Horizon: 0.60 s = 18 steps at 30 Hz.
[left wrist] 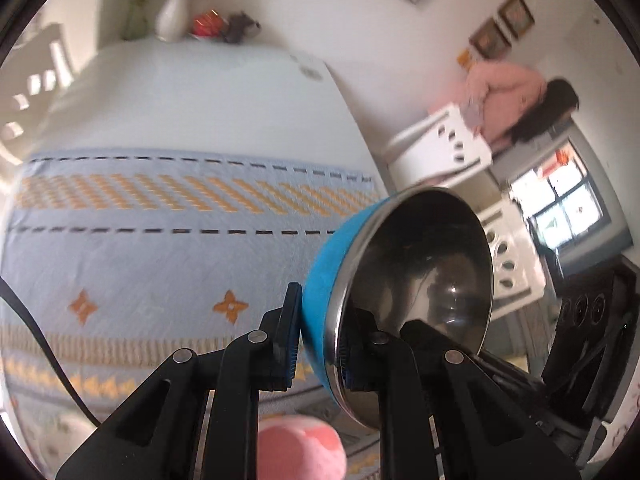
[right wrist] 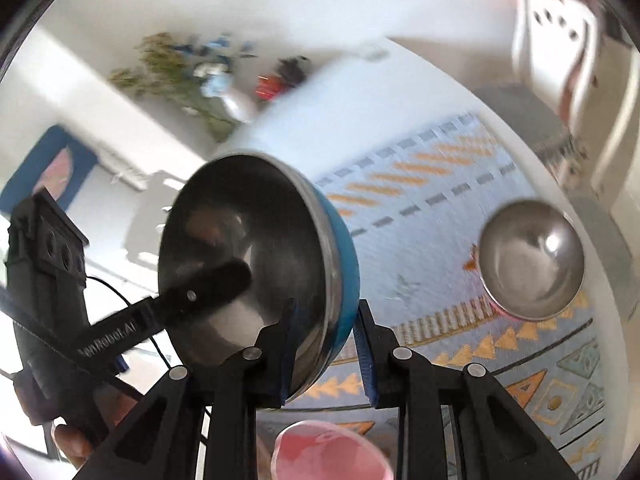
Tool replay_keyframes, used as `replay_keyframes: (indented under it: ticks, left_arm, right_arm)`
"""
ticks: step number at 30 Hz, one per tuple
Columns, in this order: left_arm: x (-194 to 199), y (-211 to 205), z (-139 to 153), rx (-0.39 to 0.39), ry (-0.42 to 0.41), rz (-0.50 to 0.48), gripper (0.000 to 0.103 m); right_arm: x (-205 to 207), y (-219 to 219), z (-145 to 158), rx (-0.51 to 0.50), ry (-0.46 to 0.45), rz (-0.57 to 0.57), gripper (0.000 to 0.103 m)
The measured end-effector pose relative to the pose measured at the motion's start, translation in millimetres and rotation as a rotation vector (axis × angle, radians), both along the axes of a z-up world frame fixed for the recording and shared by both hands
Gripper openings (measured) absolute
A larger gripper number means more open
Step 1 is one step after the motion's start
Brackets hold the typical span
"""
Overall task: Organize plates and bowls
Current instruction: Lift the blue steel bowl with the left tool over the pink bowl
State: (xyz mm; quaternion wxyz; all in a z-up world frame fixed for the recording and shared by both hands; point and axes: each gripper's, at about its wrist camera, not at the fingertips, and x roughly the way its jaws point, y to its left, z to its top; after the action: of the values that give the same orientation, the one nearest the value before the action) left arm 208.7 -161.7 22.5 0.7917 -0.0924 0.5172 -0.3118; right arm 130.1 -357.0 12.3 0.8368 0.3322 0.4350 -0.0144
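Blue steel-lined bowl (left wrist: 400,300), held tilted in the air above the patterned cloth (left wrist: 160,240), both tongs pinching its rim: left gripper (left wrist: 320,344), right gripper (right wrist: 326,354). Probably light, rigid, slick; the rim seems the best hold.

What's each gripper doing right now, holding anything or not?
Left gripper: shut on the blue bowl, pinching its rim.
Right gripper: shut on the same blue bowl, one finger inside its rim and one outside.
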Motion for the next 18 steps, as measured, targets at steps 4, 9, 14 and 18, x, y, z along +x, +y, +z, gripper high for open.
replay_keyframes:
  ticks: [4, 9, 14, 18]
  left_arm:
    - [-36, 26, 12, -0.013, -0.016, 0.09, 0.013]
    - [-82, 48, -3, 0.013, -0.003, 0.177, 0.013]
    - [-117, 57, -31, 0.04, 0.056, 0.203, 0.013]
    - [-133, 62, -56, 0.057, 0.117, 0.189, 0.013]
  right_arm:
    - [-21, 17, 25, -0.004, -0.056, 0.072, 0.026]
    - [-52, 37, 17, 0.012, -0.026, 0.171, 0.026]
    - [-76, 45, -14, 0.042, 0.059, 0.219, 0.026]
    - [-94, 51, -40, 0.065, 0.134, 0.22, 0.026]
